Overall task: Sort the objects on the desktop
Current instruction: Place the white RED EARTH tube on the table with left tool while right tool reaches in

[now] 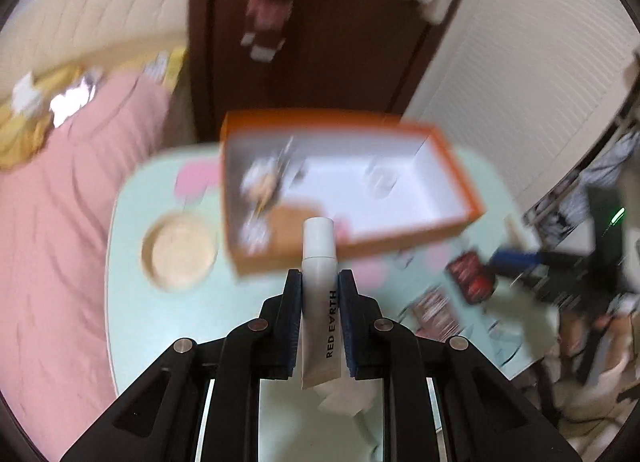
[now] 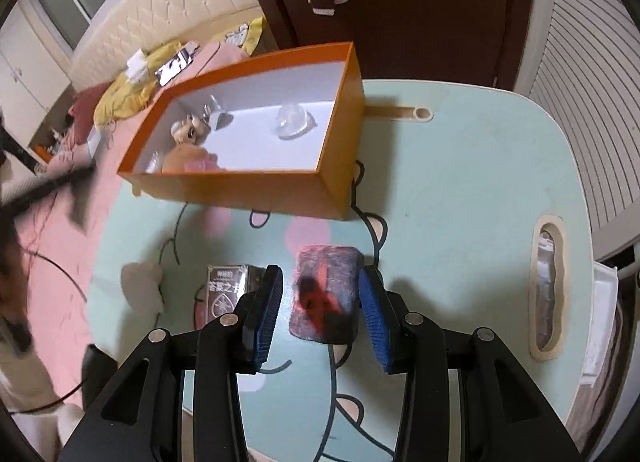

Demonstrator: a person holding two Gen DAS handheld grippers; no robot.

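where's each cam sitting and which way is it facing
Left wrist: on the left gripper, angled down over the table toward the orange box; its jaws clamp a white tube.
Right wrist: on the right gripper, angled down; its jaws straddle a red-and-black pouch without clearly pressing it.
Shared: orange box, table, pouch.

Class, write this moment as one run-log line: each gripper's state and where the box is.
left gripper: shut on white tube | right gripper: around dark pouch, grip unclear | orange box: on table
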